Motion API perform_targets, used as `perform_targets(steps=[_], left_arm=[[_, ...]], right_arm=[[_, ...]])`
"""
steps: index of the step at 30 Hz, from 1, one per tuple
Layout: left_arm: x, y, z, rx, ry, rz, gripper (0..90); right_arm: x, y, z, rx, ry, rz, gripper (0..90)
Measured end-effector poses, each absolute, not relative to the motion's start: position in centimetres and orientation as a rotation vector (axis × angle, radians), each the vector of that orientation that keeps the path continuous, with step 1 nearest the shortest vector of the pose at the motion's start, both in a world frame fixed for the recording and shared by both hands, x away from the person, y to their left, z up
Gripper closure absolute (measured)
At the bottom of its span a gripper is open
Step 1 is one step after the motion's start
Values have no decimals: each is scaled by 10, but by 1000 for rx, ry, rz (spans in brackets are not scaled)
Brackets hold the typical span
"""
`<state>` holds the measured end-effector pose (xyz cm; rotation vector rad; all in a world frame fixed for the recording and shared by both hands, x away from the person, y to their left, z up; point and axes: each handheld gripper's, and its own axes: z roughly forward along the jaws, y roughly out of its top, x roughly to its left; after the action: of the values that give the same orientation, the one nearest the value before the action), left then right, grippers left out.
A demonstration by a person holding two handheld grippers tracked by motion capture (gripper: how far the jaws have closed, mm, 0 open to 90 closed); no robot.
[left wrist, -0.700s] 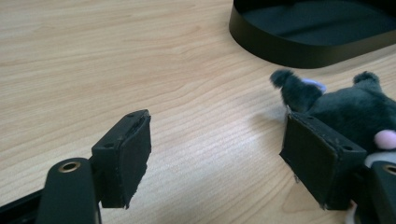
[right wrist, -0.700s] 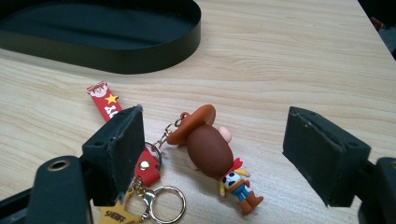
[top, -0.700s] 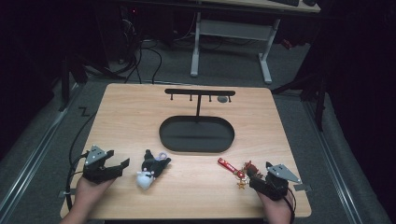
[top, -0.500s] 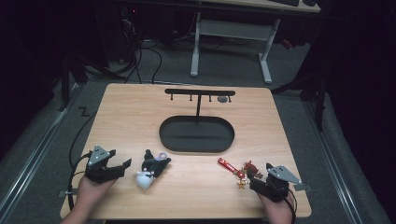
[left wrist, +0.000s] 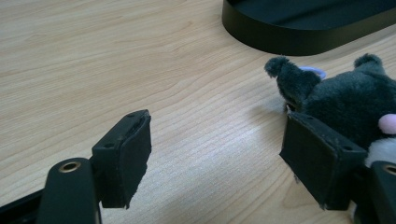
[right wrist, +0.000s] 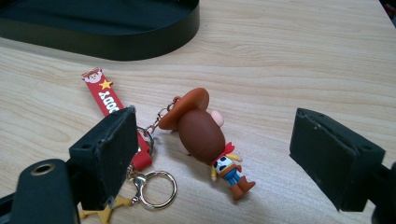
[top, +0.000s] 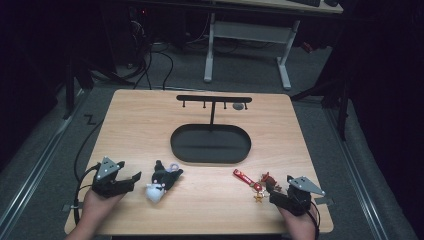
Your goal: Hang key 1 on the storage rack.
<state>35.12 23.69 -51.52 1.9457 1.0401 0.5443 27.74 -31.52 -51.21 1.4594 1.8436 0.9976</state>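
Resting on the bench (top: 150, 125), left gripper (top: 131, 179) gaping wide and empty beside a grey plush mouse (top: 162, 181) (right jaw touching it). Sitting likewise, right gripper (top: 272, 192) spread open around a cowboy keychain (right wrist: 205, 135), gripping nothing, near the black tray (top: 210, 159).

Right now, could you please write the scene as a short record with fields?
surface: wooden table
middle: black oval tray with a hook stand
left tool: open, on the table beside the plush mouse
right tool: open, jaws either side of the cowboy keychain
keychain parts: red strap, metal ring, gold star
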Motion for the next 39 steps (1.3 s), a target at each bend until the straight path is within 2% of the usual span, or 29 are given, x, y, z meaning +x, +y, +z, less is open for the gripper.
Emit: perform_targets(steps=[27,32,39], left_arm=[[352,224,-518,2006,971,508,250],[352,222,-519,2019,957,506,250],[354,219,-519,2032,937,505,250]], right_arm=[[269,-309,-495,1408,2080,827,188],[272,-309,-489,1436,2158,830,153],[289,-306,-487,1459,2276,663,178]])
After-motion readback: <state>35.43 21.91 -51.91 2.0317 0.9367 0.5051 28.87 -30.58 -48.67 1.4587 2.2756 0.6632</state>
